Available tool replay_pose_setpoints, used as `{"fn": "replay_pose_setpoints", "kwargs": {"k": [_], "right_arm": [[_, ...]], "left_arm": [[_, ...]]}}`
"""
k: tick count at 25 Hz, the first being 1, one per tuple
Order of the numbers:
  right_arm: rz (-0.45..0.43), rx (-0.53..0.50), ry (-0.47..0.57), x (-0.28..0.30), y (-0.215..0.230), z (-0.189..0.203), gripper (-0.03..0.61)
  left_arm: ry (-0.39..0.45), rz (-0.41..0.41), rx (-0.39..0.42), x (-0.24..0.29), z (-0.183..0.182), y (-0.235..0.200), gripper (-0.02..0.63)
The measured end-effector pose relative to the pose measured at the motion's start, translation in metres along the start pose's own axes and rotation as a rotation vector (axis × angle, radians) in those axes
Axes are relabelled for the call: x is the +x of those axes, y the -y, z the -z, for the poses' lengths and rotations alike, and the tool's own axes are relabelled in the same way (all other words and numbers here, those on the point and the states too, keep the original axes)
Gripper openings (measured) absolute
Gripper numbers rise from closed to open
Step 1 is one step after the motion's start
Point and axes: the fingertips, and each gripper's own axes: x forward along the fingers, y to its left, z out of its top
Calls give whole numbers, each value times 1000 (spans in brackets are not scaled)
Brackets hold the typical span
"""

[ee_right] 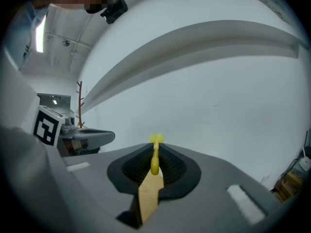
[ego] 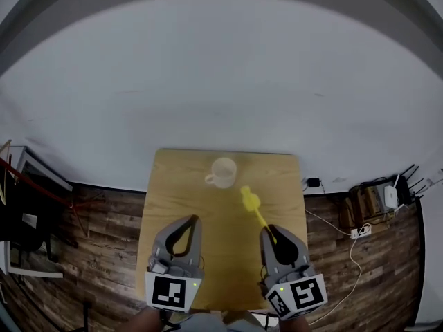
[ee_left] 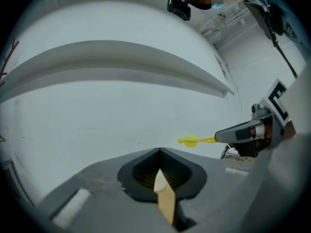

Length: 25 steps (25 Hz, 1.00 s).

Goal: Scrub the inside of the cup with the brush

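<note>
A pale cup (ego: pixel 222 171) with its handle to the left stands near the far edge of the small wooden table (ego: pixel 173 192). My right gripper (ego: pixel 271 231) is shut on the handle of a yellow brush (ego: pixel 250 200); the brush head points up and away toward the cup, a short way from it. The brush handle (ee_right: pixel 154 155) passes between the closed jaws in the right gripper view. My left gripper (ego: pixel 194 220) is shut with nothing in it, over the table's near left part. From the left gripper view the brush (ee_left: pixel 193 140) shows at the right, sticking out of the right gripper (ee_left: pixel 219 136).
A white wall rises behind the table. Dark wooden floor lies on both sides. A power strip and cables (ego: pixel 360 232) and a box with a router (ego: pixel 379 198) sit at the right, dark furniture (ego: pixel 28 213) at the left.
</note>
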Motion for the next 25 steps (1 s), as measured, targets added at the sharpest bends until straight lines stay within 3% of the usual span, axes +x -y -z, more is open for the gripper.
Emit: {"fn": "replay_pose_setpoints", "kwargs": {"k": [8, 19, 25], "right_arm": [[49, 35, -75, 42, 4, 28, 41], [108, 88, -206, 70, 23, 90, 41], [127, 90, -224, 67, 29, 101, 41]], "left_arm": [[-61, 71, -30, 65, 53, -39, 18], [-91, 187, -47, 138, 119, -54, 23], [-89, 281, -3, 158, 140, -55, 104]]}}
